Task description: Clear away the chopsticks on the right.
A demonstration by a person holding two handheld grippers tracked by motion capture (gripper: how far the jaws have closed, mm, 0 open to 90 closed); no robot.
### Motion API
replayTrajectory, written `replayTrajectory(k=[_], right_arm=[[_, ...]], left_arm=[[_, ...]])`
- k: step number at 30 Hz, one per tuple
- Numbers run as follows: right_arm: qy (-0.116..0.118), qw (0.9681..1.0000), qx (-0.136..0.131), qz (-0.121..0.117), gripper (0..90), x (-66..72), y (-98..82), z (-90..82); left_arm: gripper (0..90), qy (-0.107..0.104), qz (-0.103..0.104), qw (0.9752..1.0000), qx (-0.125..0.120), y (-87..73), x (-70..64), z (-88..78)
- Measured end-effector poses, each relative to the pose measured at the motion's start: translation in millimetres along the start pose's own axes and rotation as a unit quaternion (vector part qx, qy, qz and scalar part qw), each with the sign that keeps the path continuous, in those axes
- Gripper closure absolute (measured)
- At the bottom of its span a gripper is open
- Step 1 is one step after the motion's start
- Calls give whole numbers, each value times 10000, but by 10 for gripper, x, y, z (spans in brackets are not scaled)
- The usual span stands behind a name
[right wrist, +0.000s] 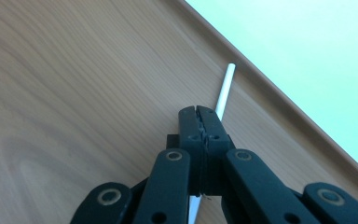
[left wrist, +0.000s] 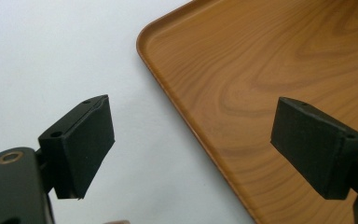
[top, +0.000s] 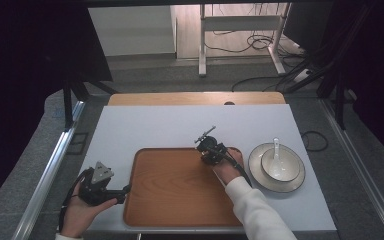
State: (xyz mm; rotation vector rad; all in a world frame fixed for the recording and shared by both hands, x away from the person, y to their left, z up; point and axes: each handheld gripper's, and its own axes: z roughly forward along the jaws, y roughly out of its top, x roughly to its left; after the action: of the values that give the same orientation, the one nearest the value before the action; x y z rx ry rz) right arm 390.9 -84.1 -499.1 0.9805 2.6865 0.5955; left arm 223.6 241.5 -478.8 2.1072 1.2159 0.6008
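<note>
Fingers of the right gripper (right wrist: 200, 114) are pressed together on a thin white stick (right wrist: 225, 88), which passes between them and pokes out beyond their tips, low over the wooden tray (top: 180, 200) and close to its far right rim. What the stick is, a chopstick or a straw, cannot be told. It is plain white, straight, round in section and cut square at its far end; its lower end shows again below the fingers.

On the tray's left, the left gripper (left wrist: 191, 149) waits with its fingers spread wide and nothing between them, one pad over the white worktop (top: 130, 130) and the other over the tray's left edge.

Just right of the tray stands a white plate (top: 260, 177) carrying a white bowl (top: 287, 172), with a white spoon (top: 276, 150) resting in the bowl.

Judging by the grip and the height, the step in hand is carrying or laying down the stick on the tray. The next move would call for lowering it flat along the wood near the rim before the fingers part, since so slim and round a piece may well roll once freed.
</note>
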Motion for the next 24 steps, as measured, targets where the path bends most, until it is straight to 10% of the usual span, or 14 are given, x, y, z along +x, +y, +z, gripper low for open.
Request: replayTrajectory(k=[24], right_arm=[[-130, 9998, -47, 169, 898, -182, -426, -289]], left_arm=[[129, -3, 70, 10000, 61, 8, -30, 28]])
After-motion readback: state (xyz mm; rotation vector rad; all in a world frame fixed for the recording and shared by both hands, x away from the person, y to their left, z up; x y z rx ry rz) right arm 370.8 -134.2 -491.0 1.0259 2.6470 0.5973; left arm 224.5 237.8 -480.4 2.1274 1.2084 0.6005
